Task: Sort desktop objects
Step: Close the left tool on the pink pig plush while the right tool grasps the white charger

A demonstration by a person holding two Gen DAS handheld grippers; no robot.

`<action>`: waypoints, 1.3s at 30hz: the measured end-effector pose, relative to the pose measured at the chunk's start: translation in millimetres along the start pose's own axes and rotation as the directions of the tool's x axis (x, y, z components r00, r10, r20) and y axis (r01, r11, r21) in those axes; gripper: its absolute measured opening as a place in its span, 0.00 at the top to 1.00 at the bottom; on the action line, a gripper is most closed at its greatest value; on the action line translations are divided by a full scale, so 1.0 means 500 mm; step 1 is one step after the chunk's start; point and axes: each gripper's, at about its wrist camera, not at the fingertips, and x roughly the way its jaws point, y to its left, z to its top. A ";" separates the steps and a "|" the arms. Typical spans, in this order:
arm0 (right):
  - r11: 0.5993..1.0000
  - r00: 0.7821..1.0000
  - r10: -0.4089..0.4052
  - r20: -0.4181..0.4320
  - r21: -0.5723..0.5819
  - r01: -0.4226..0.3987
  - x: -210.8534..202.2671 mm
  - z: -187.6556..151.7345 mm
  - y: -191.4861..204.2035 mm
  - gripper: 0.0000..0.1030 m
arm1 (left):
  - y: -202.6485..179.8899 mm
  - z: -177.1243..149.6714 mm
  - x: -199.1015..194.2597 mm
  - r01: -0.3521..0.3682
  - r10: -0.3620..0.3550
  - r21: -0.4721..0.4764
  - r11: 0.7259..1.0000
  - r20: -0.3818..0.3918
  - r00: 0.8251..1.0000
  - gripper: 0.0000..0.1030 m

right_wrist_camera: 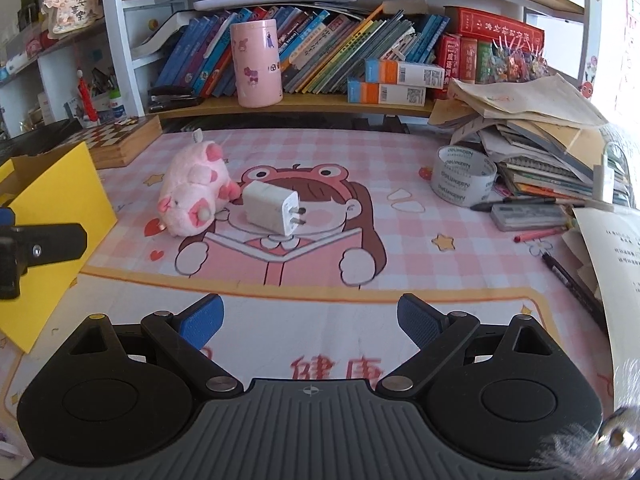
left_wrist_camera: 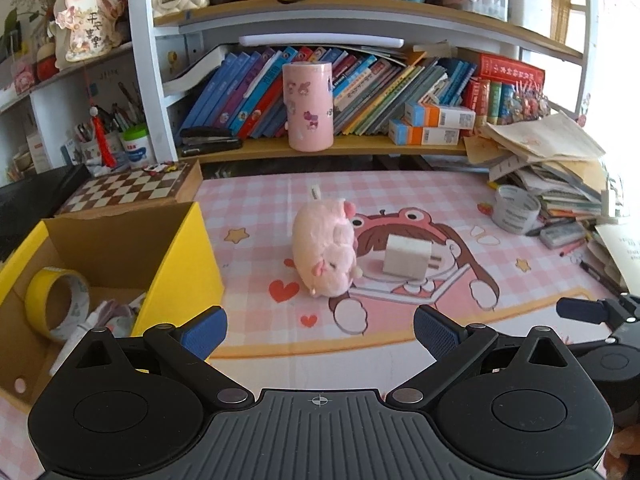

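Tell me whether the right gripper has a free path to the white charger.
Probably yes: the right gripper is open, bare desk mat lies ahead of it, and the white charger has only the pink plush pig beside it.

Mat point(right_wrist_camera: 256, 344): "健康"; rabbit ornament point(left_wrist_camera: 84, 24): "平安喜樂"

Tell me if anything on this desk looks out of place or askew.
The pink pig plush lies tipped on its side on the desk mat, with the white charger plug close beside it. At the right edge, the pile of papers and books is splayed and uneven.
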 end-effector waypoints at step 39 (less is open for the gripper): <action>0.944 0.972 0.204 -0.118 -0.239 -0.227 0.310 0.143 0.021 0.49 | 0.009 0.081 0.397 -0.013 -0.008 -0.116 0.993 -0.175 0.985 0.21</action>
